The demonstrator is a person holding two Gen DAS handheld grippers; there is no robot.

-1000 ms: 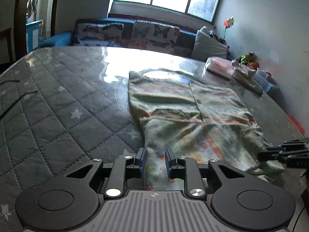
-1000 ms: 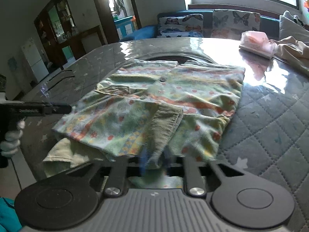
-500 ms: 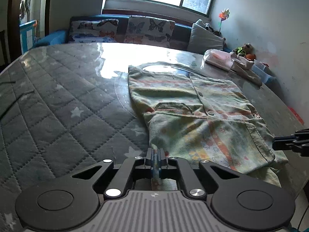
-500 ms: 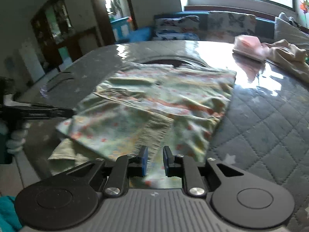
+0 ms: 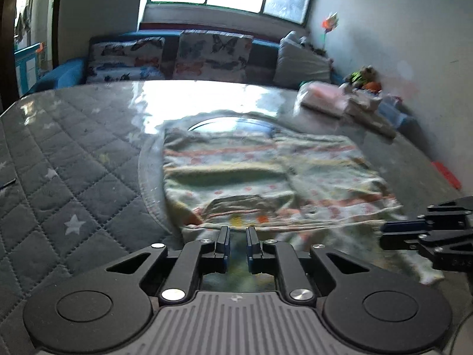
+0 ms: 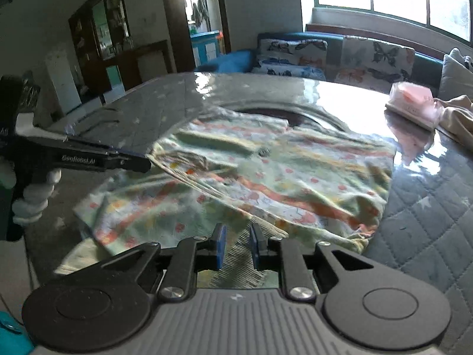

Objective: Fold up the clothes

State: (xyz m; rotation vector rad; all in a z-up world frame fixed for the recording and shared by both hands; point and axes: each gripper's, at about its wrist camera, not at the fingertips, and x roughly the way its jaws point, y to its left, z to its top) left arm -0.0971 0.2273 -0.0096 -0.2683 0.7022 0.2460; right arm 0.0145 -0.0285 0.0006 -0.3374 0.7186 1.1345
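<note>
A pale green floral garment [image 5: 266, 177] lies on the quilted grey table [image 5: 74, 177], its near hem folded up over its middle. It also shows in the right wrist view [image 6: 280, 183]. My left gripper [image 5: 238, 238] is open just behind the folded edge, with cloth below the gap. My right gripper [image 6: 236, 236] is open at the garment's near edge, over cloth. The right gripper shows in the left view [image 5: 425, 230] at the right. The left gripper shows in the right view [image 6: 88, 158] at the left, tips at the fold.
A pink packet [image 6: 414, 103] and a beige cloth [image 6: 455, 118] lie at the table's far right. A sofa with butterfly cushions [image 5: 183, 56] stands behind the table. The table's near edge is just below the garment.
Both grippers carried the garment's near hem up and over its middle. The left gripper, shut on the hem half a second ago, has opened; the right has opened wider.
</note>
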